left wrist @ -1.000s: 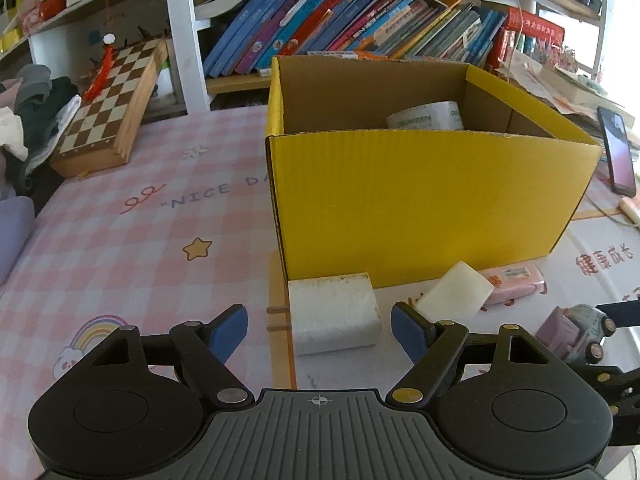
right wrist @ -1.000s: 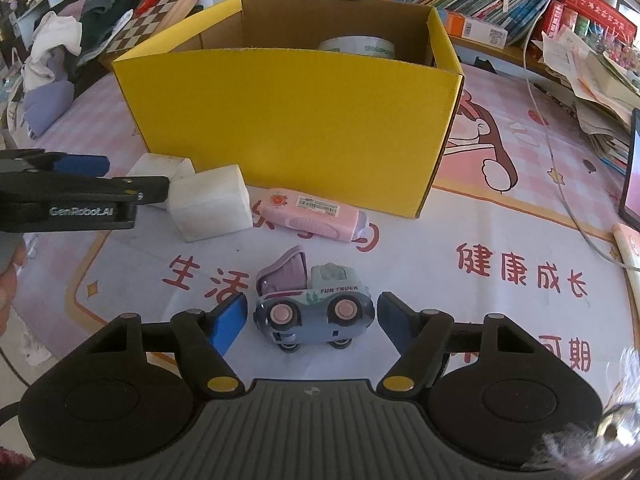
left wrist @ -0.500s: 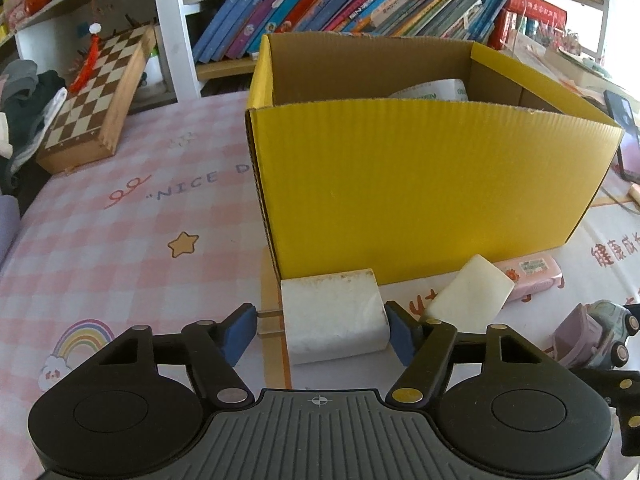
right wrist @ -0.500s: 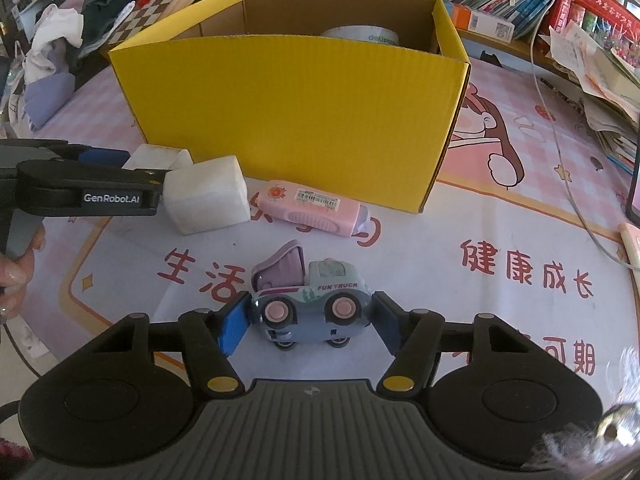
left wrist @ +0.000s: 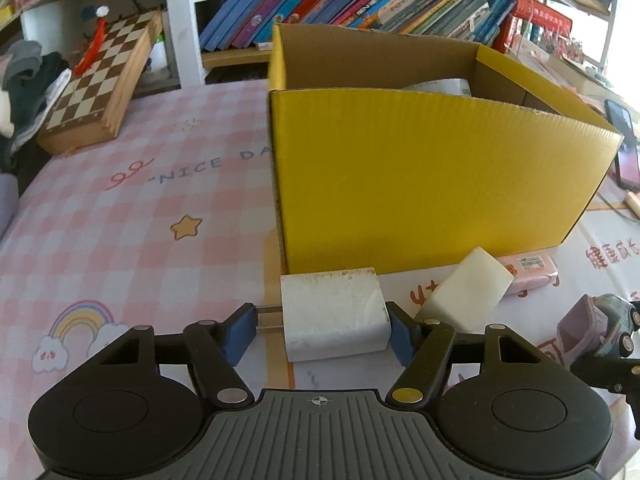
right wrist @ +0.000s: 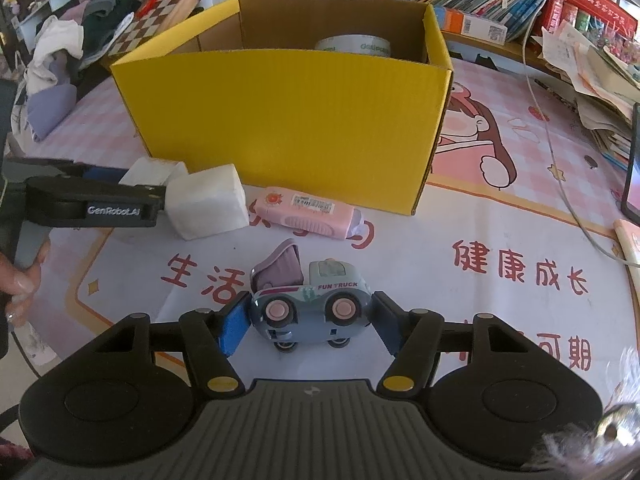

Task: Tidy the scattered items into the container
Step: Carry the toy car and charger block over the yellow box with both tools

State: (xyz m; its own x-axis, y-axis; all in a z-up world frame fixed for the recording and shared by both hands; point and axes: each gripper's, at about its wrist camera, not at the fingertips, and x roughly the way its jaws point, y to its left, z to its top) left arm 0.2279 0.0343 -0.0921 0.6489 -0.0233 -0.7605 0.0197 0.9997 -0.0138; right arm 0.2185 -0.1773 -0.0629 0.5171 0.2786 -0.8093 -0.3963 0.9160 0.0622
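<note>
Both sets of jaws have closed in since a second ago: on my left gripper [left wrist: 320, 334] they now sit against the white charger block [left wrist: 334, 314], right pad touching its side and left pad at the tips of its two prongs, though I cannot tell whether they truly clamp it. That block lies on the bench [left wrist: 120, 240] just in front of the near left corner of the yellow cardboard box [left wrist: 420, 184]. Just beside it to the right is a white foam block [left wrist: 464, 294], tilted, and behind that a pink packet [left wrist: 532, 270] lies close along the box's front wall. A roll of tape [right wrist: 354, 46] already sits inside the box, toward its far right corner. Farther right, my right gripper [right wrist: 308, 318] has its blue pads pressed on the two ends of the toy truck [right wrist: 312, 300], gripping it, with the wheels showing below and the purple tipper raised at the left end; I cannot tell whether the wheels are off the mat. In the right wrist view a hand [right wrist: 20, 280] shows at the left edge, around the left gripper's handle.
</note>
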